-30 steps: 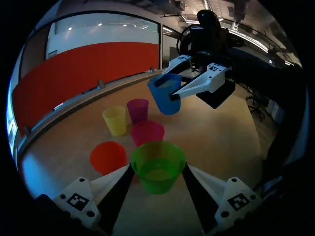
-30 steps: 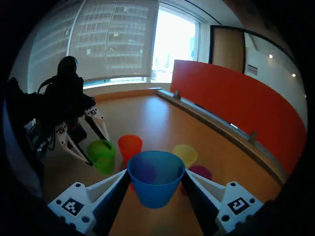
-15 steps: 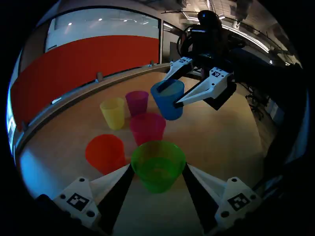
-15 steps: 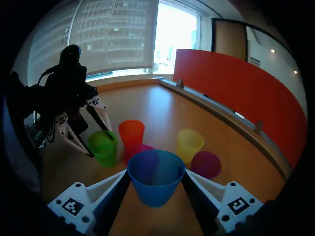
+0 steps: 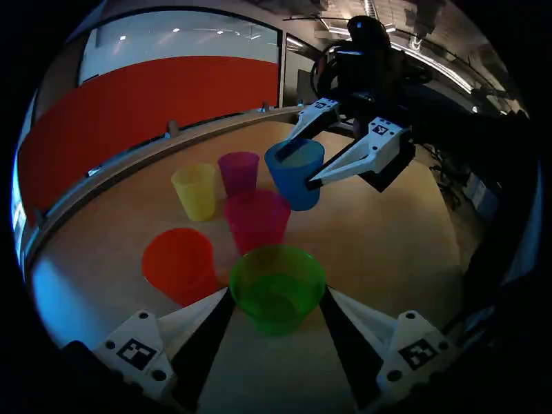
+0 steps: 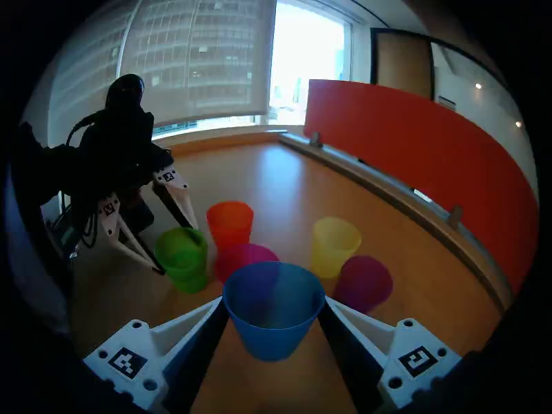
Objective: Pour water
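Observation:
My left gripper (image 5: 276, 303) is shut on a green cup (image 5: 277, 286) with water in its bottom, held upright low over the wooden table (image 5: 386, 234). Across from it my right gripper (image 5: 303, 160) holds a blue cup (image 5: 295, 171) just above the table. In the right gripper view, the right gripper (image 6: 273, 324) is shut on that blue cup (image 6: 273, 314), upright, and the left gripper (image 6: 162, 241) with the green cup (image 6: 182, 257) stands at the left. Between them stand a pink cup (image 5: 257, 219), an orange cup (image 5: 179, 263), a yellow cup (image 5: 196, 190) and a purple cup (image 5: 239, 172).
A red partition (image 5: 138, 110) with a rail runs along the table's far edge. In the right gripper view, a person's dark sleeve (image 6: 41, 193) holds the left gripper at the left, before bright windows (image 6: 303, 62). Bare tabletop (image 6: 276, 179) lies beyond the cups.
Both grippers have sunk a little and drawn closer to the standing cups. The blue cup now hangs nearer the pink one. Both cups stay gripped and upright.

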